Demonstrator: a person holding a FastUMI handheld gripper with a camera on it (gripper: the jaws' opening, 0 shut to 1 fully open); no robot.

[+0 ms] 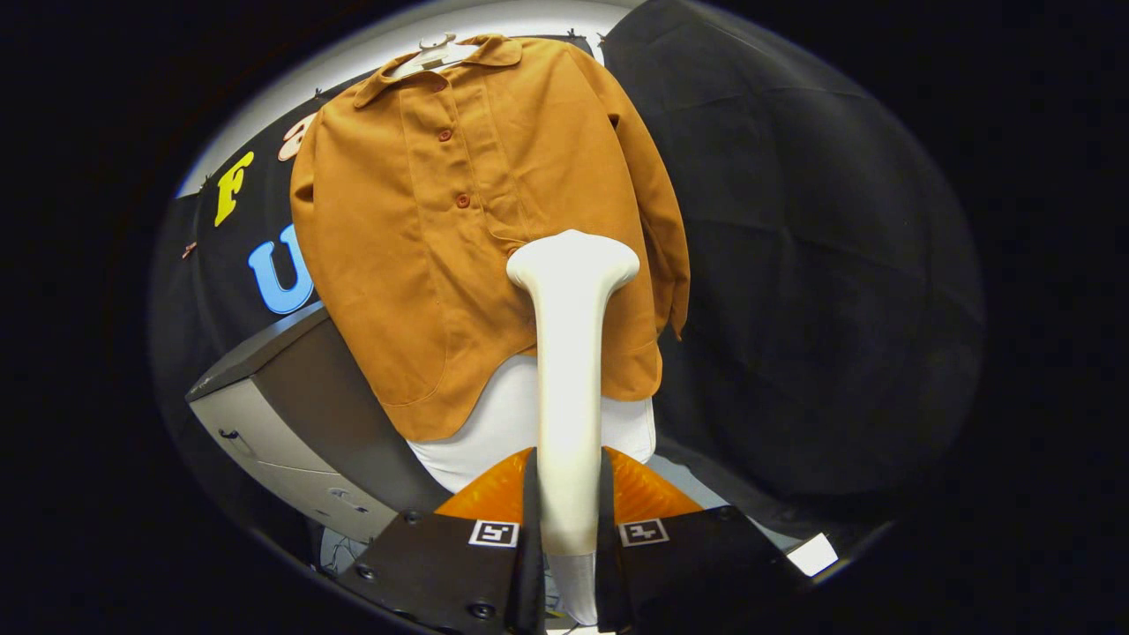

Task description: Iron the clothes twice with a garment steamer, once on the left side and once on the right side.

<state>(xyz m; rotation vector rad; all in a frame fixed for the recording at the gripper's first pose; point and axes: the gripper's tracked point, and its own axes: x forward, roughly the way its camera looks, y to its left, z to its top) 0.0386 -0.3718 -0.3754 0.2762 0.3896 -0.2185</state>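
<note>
— What do I have closest to the camera?

— My gripper, black body with orange ribbed fingers. The two fingers are closed in tight on the handle of the slim white plastic garment steamer, one pressing on each side, so I have it firmly clamped.

— How does the steamer sit?

— It runs straight out ahead from between the fingers, and its wider, flattened head is at the far end. That head overlaps the lower front of the rust-orange button-up shirt, to the right of the button line. I cannot tell whether the head is touching the fabric or just short of it.

— And the shirt itself?

— It hangs on a white hanger with its collar at the top and three buttons showing down the placket. Below its hem I see a white garment or panel showing behind the steamer's handle.

— Anything else around?

— Left of the shirt, lower down, stands a grey cabinet with a dark top, tilted in my view. Behind everything hangs the black cloth wall.
</note>
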